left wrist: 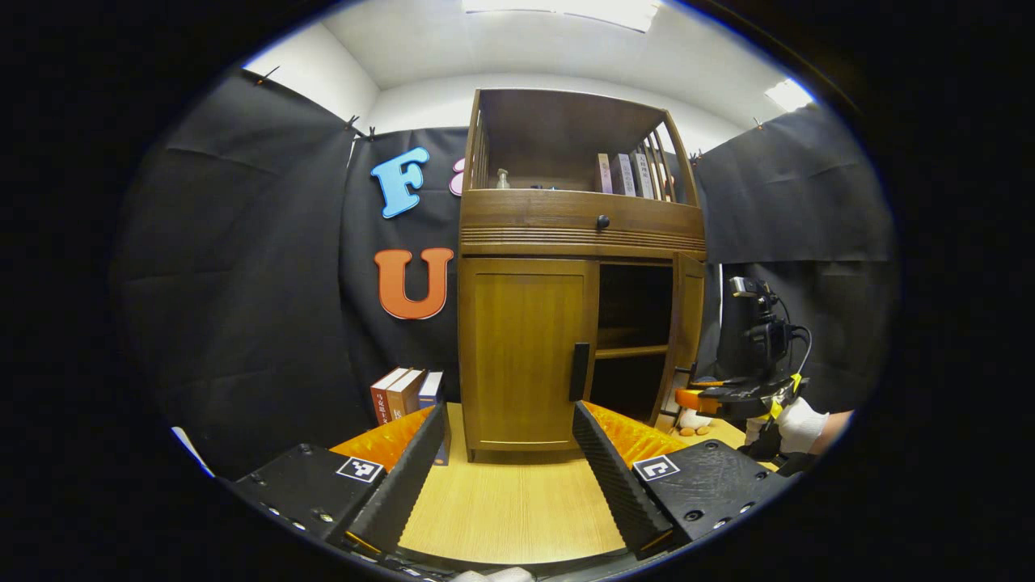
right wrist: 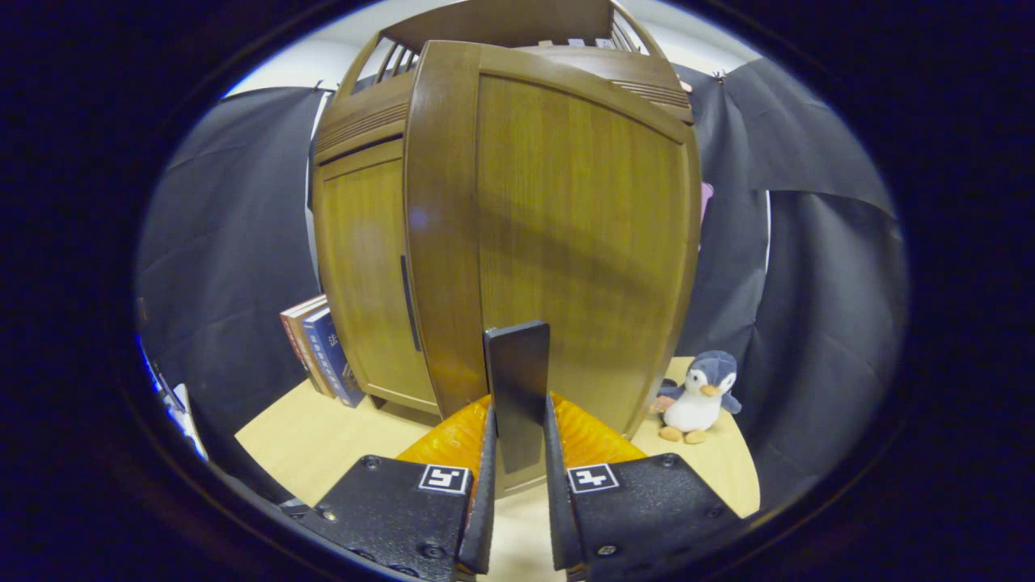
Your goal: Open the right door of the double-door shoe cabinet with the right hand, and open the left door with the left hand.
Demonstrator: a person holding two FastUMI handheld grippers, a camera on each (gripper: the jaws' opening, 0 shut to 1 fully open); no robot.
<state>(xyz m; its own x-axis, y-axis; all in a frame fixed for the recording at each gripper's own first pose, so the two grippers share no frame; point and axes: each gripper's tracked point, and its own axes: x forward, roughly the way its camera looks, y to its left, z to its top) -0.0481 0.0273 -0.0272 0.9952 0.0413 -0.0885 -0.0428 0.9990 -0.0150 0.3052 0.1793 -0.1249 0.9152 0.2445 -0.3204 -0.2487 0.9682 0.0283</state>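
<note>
The wooden shoe cabinet stands on the table. Its left door is closed, with a black handle at its inner edge. The right door is swung outward and shows dark shelves behind it. My left gripper is open, a short way in front of the left door and touching nothing. In the right gripper view the right door faces me, and my right gripper is shut on its black handle. The left door is to the left.
Several books lean beside the cabinet's left side. A plush penguin sits on the table right of the open door. A gloved hand holds the right gripper. Books and a small bottle sit on the top shelf.
</note>
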